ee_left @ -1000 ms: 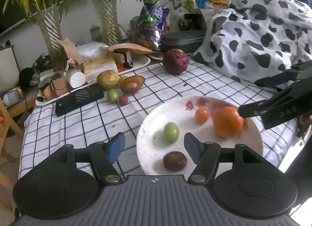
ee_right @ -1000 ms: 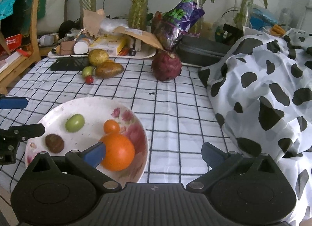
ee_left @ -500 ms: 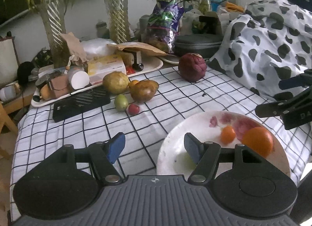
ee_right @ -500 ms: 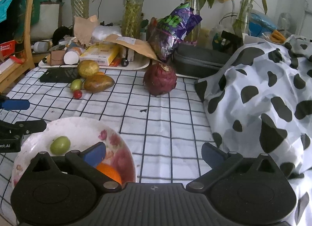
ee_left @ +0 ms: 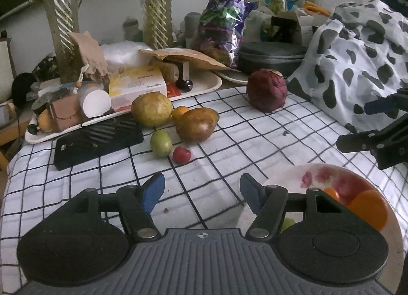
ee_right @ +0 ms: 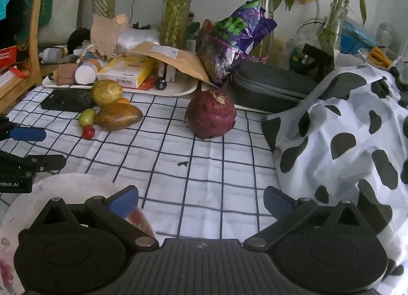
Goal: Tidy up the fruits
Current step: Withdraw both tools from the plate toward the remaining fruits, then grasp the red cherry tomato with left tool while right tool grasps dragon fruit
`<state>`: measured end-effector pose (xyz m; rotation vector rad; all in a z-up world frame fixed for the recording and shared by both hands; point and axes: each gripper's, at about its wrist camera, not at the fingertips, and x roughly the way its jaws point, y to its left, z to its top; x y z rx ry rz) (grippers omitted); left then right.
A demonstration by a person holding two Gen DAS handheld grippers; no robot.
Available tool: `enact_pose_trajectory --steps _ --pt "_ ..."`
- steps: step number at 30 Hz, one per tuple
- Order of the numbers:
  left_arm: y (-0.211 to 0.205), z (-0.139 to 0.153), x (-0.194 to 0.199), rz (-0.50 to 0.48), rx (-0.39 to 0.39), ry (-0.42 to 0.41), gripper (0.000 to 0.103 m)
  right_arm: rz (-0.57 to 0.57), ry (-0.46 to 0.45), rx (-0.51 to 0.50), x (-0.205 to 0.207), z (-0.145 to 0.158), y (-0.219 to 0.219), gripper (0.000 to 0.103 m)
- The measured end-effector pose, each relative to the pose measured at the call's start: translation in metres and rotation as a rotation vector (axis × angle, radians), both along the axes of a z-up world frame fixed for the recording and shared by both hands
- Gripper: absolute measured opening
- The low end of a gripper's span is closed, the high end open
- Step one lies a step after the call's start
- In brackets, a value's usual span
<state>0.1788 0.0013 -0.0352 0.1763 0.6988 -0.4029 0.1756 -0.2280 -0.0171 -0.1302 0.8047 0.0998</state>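
Checked cloth [ee_left: 255,142] holds six loose fruits; left claw [ee_left: 200,193], right claw [ee_right: 200,202] both agape, empty

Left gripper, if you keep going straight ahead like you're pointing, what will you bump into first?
Probably the small red fruit and the green fruit beside it. The left gripper is open, with only bare checked tablecloth before them. Depth is hard to judge.

Dim, soft daylight, perhaps from the right, fisheye-bent edges, slight blur

The plate [ee_left: 280,181] lies near, the mango [ee_left: 196,124] beyond it, before the tray [ee_left: 204,86].
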Motion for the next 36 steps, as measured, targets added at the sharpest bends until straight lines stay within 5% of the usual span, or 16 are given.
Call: enact_pose_trajectory --steps 18,26,30,36 --pt "-0.004 -0.029 0.057 -0.014 0.015 0.050 0.038 0.014 0.020 -0.024 0.055 -0.013 -0.005 0.103" --pt "-0.007 -0.033 0.068 -0.031 0.018 0.024 0.036 0.020 0.024 -0.035 0.072 -0.017 -0.006 0.103" --pt "-0.008 -0.033 0.072 -0.043 0.021 0.015 0.021 0.024 0.026 -0.041 0.080 -0.020 -0.005 0.103" --pt "-0.010 -0.029 0.070 -0.069 0.026 0.009 0.021 0.056 0.018 -0.025 0.089 -0.022 0.000 0.103"
